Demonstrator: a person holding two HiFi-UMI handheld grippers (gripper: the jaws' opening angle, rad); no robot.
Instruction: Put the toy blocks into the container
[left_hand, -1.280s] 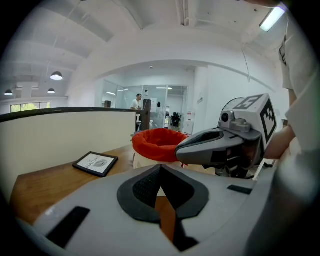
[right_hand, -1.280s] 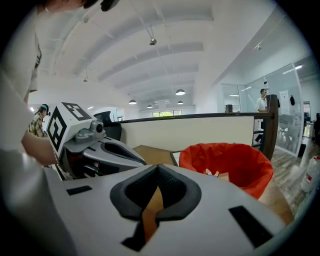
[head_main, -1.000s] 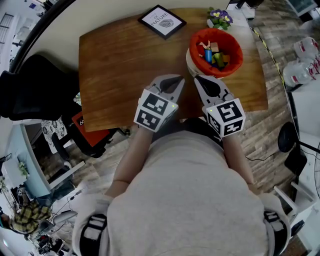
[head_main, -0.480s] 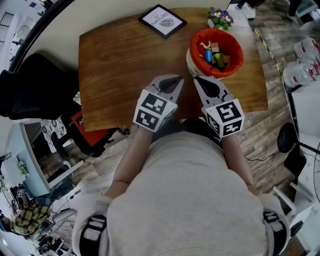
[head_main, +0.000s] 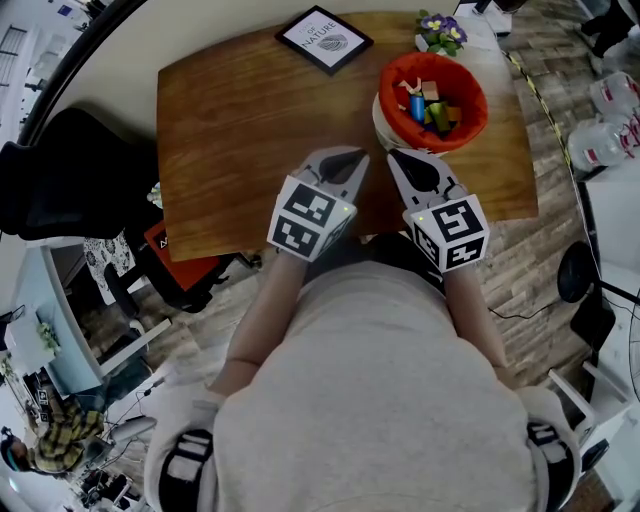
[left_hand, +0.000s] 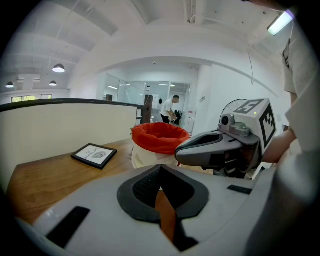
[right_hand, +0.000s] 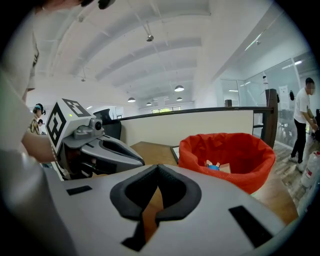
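The wooden table (head_main: 230, 130) showed no loose pieces anywhere on its top, only a framed picture (head_main: 323, 40) at its far edge, so the job looked essentially finished. The red-lined container (head_main: 474, 118) stood at the far right corner with the toy blocks (head_main: 430, 108) heaped inside it. The left gripper (head_main: 350, 160) and right gripper (head_main: 400, 162) hovered side by side over the near edge, each with its jaws pressed together on nothing.

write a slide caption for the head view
Left gripper and right gripper shut, empty, over the table; toy blocks in the red-lined container.
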